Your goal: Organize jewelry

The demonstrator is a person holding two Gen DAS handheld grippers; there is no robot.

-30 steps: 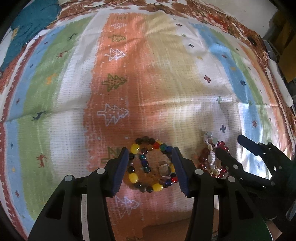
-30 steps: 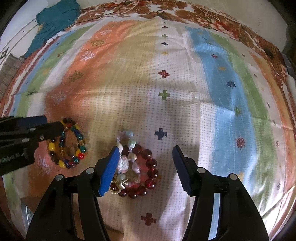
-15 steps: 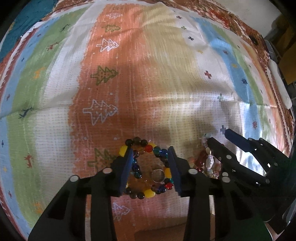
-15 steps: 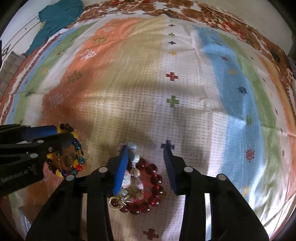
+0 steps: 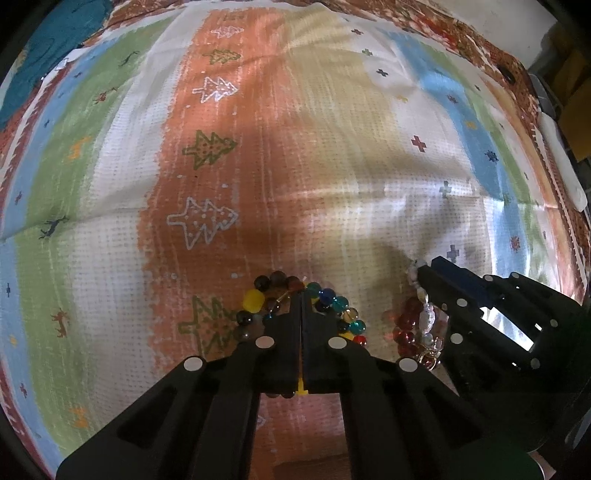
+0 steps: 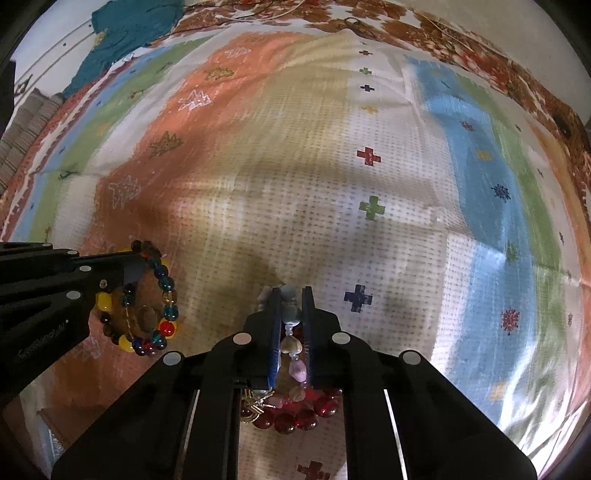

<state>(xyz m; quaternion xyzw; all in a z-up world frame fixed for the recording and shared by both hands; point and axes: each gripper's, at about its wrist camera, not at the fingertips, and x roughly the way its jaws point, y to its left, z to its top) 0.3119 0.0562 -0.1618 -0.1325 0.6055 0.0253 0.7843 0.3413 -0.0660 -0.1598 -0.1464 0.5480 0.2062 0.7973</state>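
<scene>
A multicoloured bead bracelet (image 5: 325,301) lies on the striped cloth (image 5: 258,147). My left gripper (image 5: 302,295) is shut on it, jaws pressed together over its middle. It also shows in the right wrist view (image 6: 147,306), where the left gripper (image 6: 136,266) reaches in from the left. A red bead bracelet (image 6: 295,417) with a pale stone bracelet (image 6: 291,347) on top lies to the right. My right gripper (image 6: 291,295) is shut on the pale stone bracelet. The red beads (image 5: 406,325) and the right gripper (image 5: 430,269) also show in the left wrist view.
A teal cloth (image 6: 129,33) lies at the far left corner of the striped cloth. A brown patterned border (image 6: 480,44) runs along the far edge. A white object (image 5: 561,162) lies past the right edge.
Both grippers have lowered and closed: the left onto the multicoloured bracelet, the right onto the pale stone bracelet. One second ago both were open around them.
</scene>
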